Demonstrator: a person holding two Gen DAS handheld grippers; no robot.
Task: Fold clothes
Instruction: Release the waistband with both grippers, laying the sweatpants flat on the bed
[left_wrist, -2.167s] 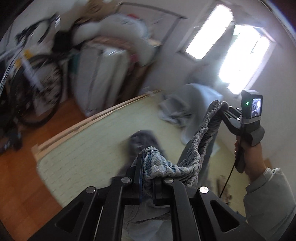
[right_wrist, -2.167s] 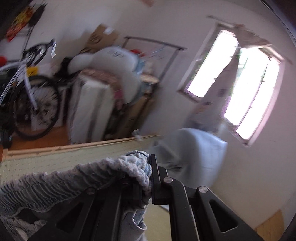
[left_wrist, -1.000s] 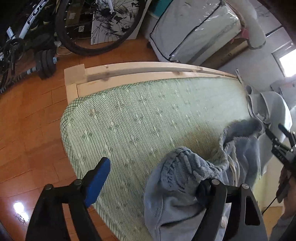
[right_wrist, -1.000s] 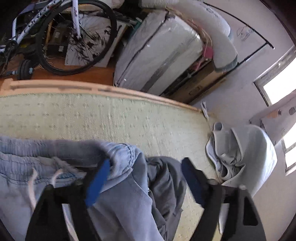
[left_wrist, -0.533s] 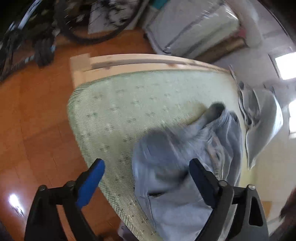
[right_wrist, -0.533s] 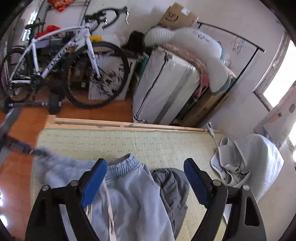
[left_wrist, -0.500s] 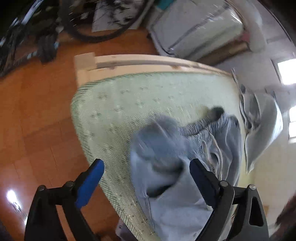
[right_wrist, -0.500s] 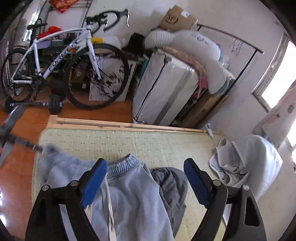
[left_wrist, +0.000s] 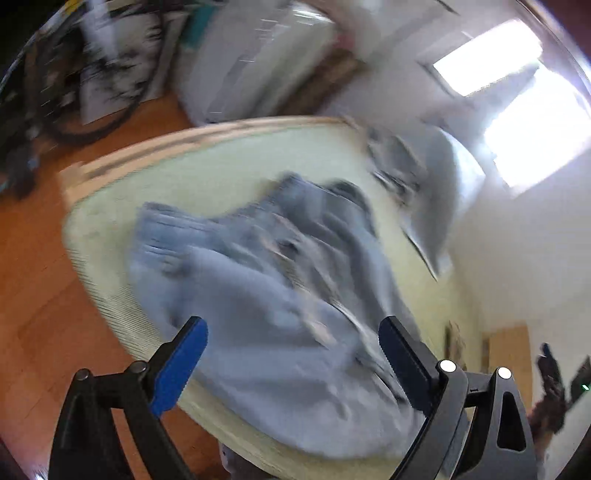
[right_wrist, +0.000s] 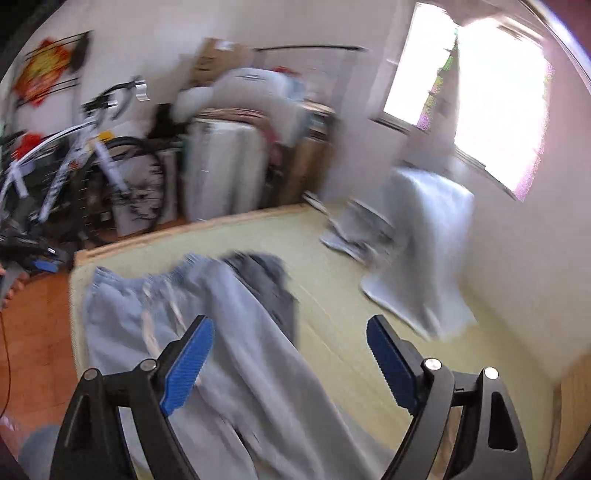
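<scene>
- Looking down along both tools, we see the pale blue trousers (right_wrist: 229, 354) lying spread on the green woven bed mat (right_wrist: 332, 295), their gathered waistband toward the 10 o'clock corner of the right view and the legs running down toward 6 o'clock.
- The left gripper (left_wrist: 291, 354) has its fingers wide apart with nothing between them; the trousers (left_wrist: 266, 295) only show through the gap, lying below.
- The right gripper (right_wrist: 288, 358) is likewise spread and empty, hanging above the legs of the trousers.
- A dark grey garment (right_wrist: 269, 284) lies partly under the trousers at their 1 o'clock edge, touching them. A light grey heap of cloth (right_wrist: 413, 251) sits well apart at 2 o'clock, against the wall.
- Both views are smeared by motion, so creases and the drawstring are hard to read.
- We judge the step in hand to be laying out: the trousers are flat on the mat but rumpled and not yet doubled over.
- The next move, as we see it, calls for smoothing them, then taking hold of one side, at waistband and leg, with both pairs of fingers so that one leg can go over the other.
- The grip should catch only the blue cloth, not the dark garment beneath it.
</scene>
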